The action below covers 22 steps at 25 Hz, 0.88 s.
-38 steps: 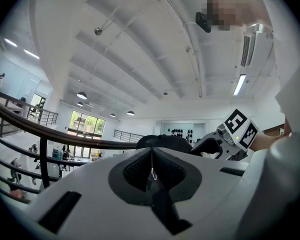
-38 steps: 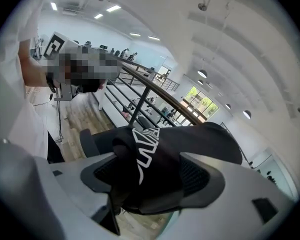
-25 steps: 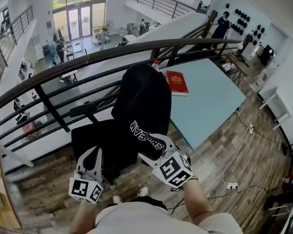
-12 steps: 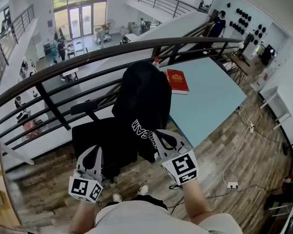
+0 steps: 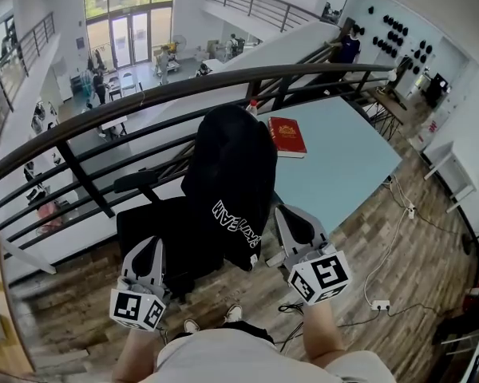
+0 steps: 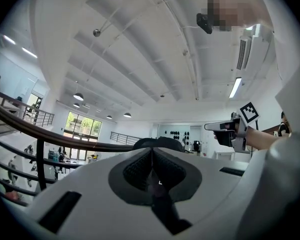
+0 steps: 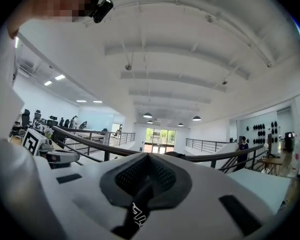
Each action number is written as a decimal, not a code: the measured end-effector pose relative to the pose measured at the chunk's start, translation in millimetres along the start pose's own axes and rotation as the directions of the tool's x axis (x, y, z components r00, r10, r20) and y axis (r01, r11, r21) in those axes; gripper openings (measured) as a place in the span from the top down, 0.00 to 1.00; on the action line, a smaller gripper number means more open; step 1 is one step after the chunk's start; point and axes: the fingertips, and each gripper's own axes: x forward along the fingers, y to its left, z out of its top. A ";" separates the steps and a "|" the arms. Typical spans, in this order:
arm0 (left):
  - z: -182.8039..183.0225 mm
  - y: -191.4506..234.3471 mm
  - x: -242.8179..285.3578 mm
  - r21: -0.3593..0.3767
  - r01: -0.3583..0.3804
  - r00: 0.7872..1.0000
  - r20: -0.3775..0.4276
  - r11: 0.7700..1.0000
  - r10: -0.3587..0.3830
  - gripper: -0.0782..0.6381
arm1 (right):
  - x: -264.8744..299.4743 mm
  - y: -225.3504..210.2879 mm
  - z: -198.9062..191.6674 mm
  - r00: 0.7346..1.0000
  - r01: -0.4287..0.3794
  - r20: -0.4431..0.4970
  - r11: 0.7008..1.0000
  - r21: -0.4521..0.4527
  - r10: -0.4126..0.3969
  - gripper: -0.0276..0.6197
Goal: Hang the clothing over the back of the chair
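Clothing (image 5: 231, 174) drapes over the chair (image 5: 136, 180) back at twelve o'clock, while my left tongs (image 5: 149, 250) and right tongs (image 5: 283, 214) pinch its hem shut, probably to straighten it.

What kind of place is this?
Probably a mezzanine in an open-plan office or lab: a dark railing overlooks a lower floor with people and glass doors, and an office chair draped with a black garment stands by a light blue table.
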 end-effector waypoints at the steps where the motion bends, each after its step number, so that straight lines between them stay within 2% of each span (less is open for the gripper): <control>1: 1.6 1.2 0.1 0.002 -0.004 1.000 0.004 1.000 0.004 0.85 | -4.2 -6.1 5.9 1.000 0.013 0.022 1.000 0.010 -0.014 0.93; 6: 12.7 11.0 1.2 0.020 -0.035 0.999 0.026 0.999 0.035 0.85 | -26.5 -42.5 25.1 0.990 0.106 0.088 0.994 0.036 -0.109 0.93; 12: 29.0 23.7 -4.4 0.049 -0.081 0.995 0.055 0.996 0.078 0.85 | -51.1 -74.8 29.8 0.970 0.196 0.138 0.979 0.046 -0.201 0.93; 22: 55.5 49.6 -27.0 0.096 -0.200 0.976 0.104 0.975 0.190 0.85 | -82.1 -109.2 -3.7 0.950 0.287 0.101 0.954 0.091 -0.295 0.93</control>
